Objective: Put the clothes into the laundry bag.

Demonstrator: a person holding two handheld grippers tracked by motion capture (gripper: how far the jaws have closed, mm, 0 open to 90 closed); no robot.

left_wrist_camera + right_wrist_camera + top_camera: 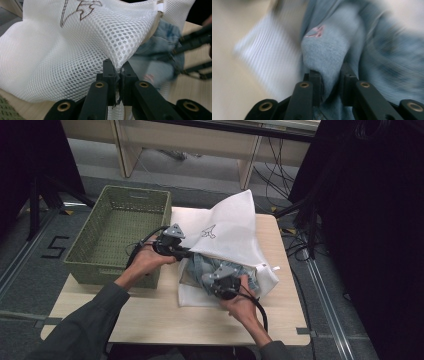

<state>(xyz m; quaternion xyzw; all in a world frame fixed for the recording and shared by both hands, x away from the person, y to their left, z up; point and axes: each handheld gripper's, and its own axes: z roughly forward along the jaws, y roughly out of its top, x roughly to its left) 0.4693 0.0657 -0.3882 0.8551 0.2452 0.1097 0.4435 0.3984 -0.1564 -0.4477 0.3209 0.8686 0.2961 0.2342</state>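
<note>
Left gripper [117,70] pinched shut on white mesh bag [227,232], lifting its mouth over table [165,315]. Right gripper [329,75] clamps fold of denim garment [329,47] at bag opening, beside green basket [117,232].

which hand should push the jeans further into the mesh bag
Right, probably: the right gripper is clamped on the jeans at the bag's mouth, while the left gripper pinches the mesh bag edge, holding it open.
</note>
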